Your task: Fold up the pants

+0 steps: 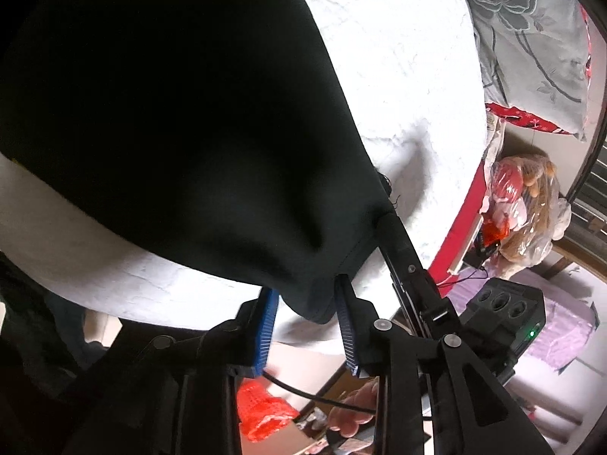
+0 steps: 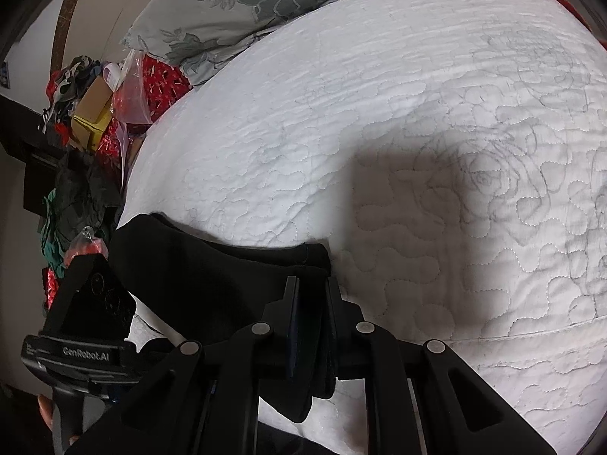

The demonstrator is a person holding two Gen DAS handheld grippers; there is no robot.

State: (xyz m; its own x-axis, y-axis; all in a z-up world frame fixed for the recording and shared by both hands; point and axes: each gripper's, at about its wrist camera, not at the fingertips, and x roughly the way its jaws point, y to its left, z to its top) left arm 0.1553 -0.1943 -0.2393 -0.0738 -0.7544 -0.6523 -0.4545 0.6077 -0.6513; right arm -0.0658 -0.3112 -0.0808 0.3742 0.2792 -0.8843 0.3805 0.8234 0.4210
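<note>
Both grippers, left gripper (image 1: 309, 303) and right gripper (image 2: 312, 303), are clamped narrow on black pants (image 1: 170, 121) at the bed's (image 2: 379, 113) edge.

The pants (image 1: 170, 132) lie on the quilt (image 2: 379, 113). A pillow (image 2: 235, 11) rests at the quilt's far edge. Both grippers stand at the pants' near edge.

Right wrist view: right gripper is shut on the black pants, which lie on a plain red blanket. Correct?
Not quite. The right gripper is shut on the black pants, but they lie on a white quilted bedspread, not a red blanket. The right wrist view shows it; red fabric appears only at the bed's edge.
</note>
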